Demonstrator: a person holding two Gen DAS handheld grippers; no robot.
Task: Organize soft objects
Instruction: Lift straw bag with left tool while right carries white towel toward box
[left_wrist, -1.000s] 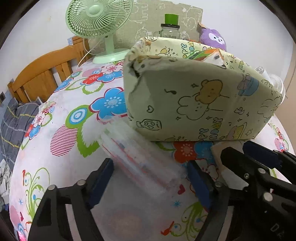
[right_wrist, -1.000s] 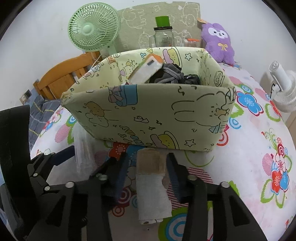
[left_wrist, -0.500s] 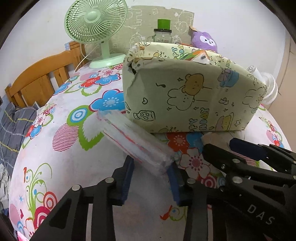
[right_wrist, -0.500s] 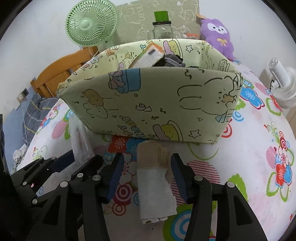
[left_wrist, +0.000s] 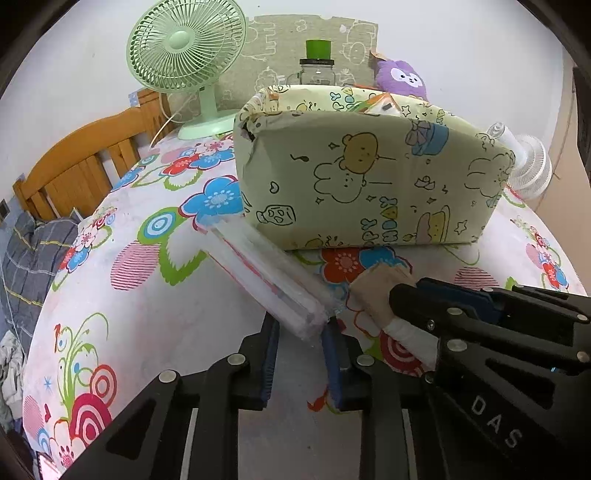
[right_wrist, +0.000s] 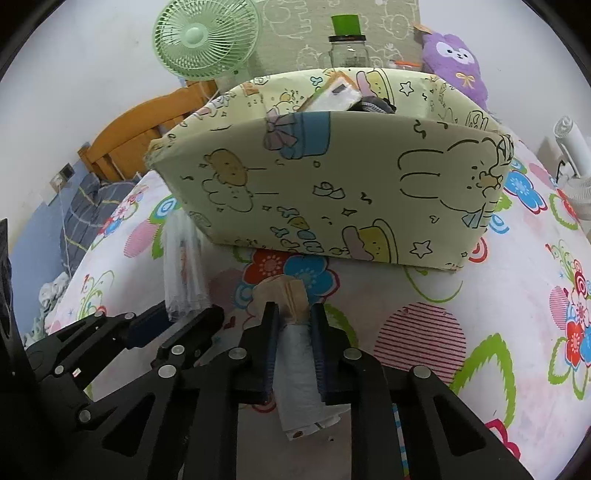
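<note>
A pale green cartoon-print fabric box stands on the flowered bedspread and holds a tissue pack and dark cloth. My left gripper is shut on the near end of a clear plastic pack, which lies slanting toward the box's left corner; it also shows in the right wrist view. My right gripper is shut on a rolled white and tan cloth, which also shows in the left wrist view, just in front of the box.
A green desk fan, a jar with a green lid and a purple plush toy stand behind the box. A white fan is at the right. A wooden bed frame borders the left.
Both grippers have closed: the left on the end of the clear pack, the right on the rolled cloth. The left gripper drew back toward the pack's near end.
</note>
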